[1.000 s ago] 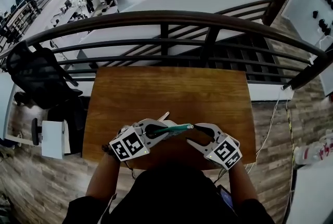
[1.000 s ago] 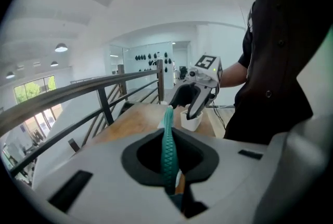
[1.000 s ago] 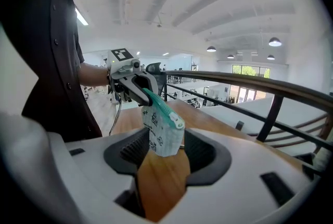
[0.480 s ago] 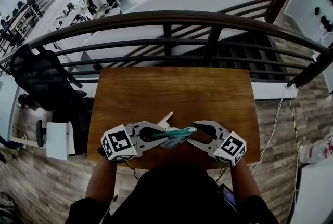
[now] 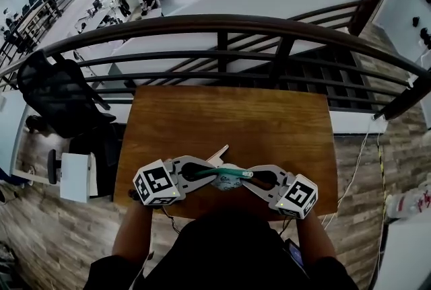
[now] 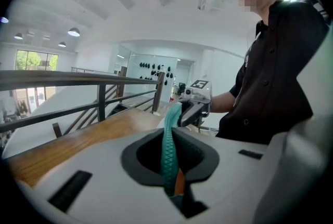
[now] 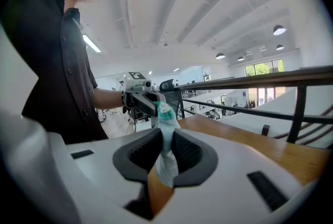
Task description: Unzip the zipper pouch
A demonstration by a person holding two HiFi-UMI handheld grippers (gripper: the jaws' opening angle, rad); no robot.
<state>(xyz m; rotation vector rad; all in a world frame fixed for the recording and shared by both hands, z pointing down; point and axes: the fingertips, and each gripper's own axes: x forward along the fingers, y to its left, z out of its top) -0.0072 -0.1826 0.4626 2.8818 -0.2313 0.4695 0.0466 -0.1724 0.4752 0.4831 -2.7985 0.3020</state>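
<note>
A teal zipper pouch (image 5: 229, 175) hangs edge-on above the near edge of the wooden table (image 5: 229, 117), stretched between the two grippers. My left gripper (image 5: 217, 175) is shut on its left end; in the left gripper view the teal edge (image 6: 168, 150) runs up out of the pinched jaws of my left gripper (image 6: 175, 187). My right gripper (image 5: 246, 180) faces it from the right, its jaws closing. In the right gripper view the pouch's pale end (image 7: 166, 137) sits between the pads of my right gripper (image 7: 165, 170), which pinch it low down. I cannot make out the zipper pull.
A dark metal railing (image 5: 222, 25) runs behind the table's far edge, with a drop to a lower floor beyond. A black chair (image 5: 57, 97) and a white box (image 5: 73, 177) stand to the left. Cables (image 5: 357, 161) trail on the floor at right.
The right gripper's jaws, wide apart around the pouch's right end before, have come in onto it. Both grippers have shifted slightly toward me with the pouch.
</note>
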